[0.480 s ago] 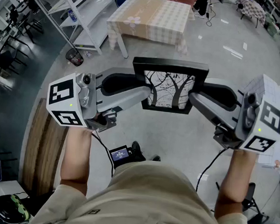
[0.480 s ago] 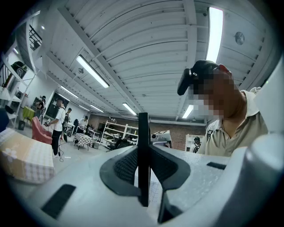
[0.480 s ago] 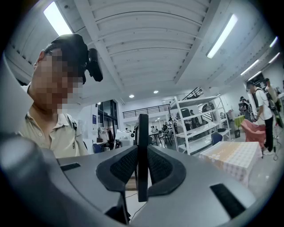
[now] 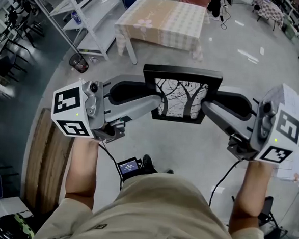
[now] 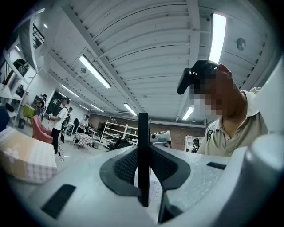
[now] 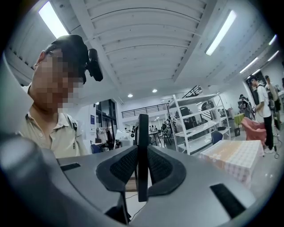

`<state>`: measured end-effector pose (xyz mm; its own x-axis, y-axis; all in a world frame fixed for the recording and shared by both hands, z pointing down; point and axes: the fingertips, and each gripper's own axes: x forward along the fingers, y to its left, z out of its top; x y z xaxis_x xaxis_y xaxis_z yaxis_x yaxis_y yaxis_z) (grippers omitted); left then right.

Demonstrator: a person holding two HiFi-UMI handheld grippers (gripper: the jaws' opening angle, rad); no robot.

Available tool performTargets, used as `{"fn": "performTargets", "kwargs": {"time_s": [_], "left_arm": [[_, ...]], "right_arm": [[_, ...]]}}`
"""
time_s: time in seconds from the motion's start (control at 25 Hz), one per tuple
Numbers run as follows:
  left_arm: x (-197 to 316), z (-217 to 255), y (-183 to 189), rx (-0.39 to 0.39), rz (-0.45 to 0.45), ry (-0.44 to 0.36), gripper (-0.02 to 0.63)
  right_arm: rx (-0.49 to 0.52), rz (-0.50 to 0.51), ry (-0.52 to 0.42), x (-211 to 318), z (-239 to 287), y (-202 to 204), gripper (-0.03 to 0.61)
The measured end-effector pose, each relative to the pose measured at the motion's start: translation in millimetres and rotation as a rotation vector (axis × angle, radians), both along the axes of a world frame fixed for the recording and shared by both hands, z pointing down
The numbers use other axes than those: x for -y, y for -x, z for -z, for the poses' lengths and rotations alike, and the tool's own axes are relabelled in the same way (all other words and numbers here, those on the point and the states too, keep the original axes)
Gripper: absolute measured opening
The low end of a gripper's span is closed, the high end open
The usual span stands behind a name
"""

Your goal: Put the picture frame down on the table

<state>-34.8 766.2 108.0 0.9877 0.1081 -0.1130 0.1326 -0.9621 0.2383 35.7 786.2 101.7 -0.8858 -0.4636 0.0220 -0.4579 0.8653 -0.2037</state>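
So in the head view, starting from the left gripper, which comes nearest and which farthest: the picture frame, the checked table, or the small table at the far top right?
1. The picture frame: clamped in the jaws of the left gripper, by its left edge.
2. The checked table: ahead, across the open floor.
3. The small table: far back, at the upper right.

Frame sides covered, picture unseen from the grippers

In the head view the left gripper [image 4: 158,100] and right gripper [image 4: 204,104] cover both side rails of the picture frame [image 4: 181,95]. Each gripper view shows it edge-on only. The white shelving rack [image 4: 71,3] runs off the top edge.
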Motion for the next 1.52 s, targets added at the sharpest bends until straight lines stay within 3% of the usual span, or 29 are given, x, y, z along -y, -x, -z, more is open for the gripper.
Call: {"fn": "performTargets", "kwargs": {"time_s": [0.16,0.84,1.08,1.2,1.52], "left_arm": [[74.3,-2.7,54.8,-0.004,-0.016,0.01,0.067],[74.6,-8.0,53.8,-0.012,-0.079,0.013,0.067],[161.8,-15.2,69.7,-0.02,-0.075,0.022,0.067],[194.3,-18.2,61.9,-0.02,-0.049,0.016,0.067],[261.4,-14.6,-0.5,-0.009,0.034,0.014,0.067]], "right_arm": [[-0.001,-0.015,0.015,73.1,-2.5,54.9,0.063],[0.006,-0.056,0.009,70.4,-7.9,55.2,0.063],[-0.015,-0.048,0.018,157.8,-13.5,71.2,0.063],[-0.012,-0.019,0.01,191.7,-17.7,63.5,0.063],[-0.002,0.075,0.014,265.8,-14.3,-0.9,0.063]]}}
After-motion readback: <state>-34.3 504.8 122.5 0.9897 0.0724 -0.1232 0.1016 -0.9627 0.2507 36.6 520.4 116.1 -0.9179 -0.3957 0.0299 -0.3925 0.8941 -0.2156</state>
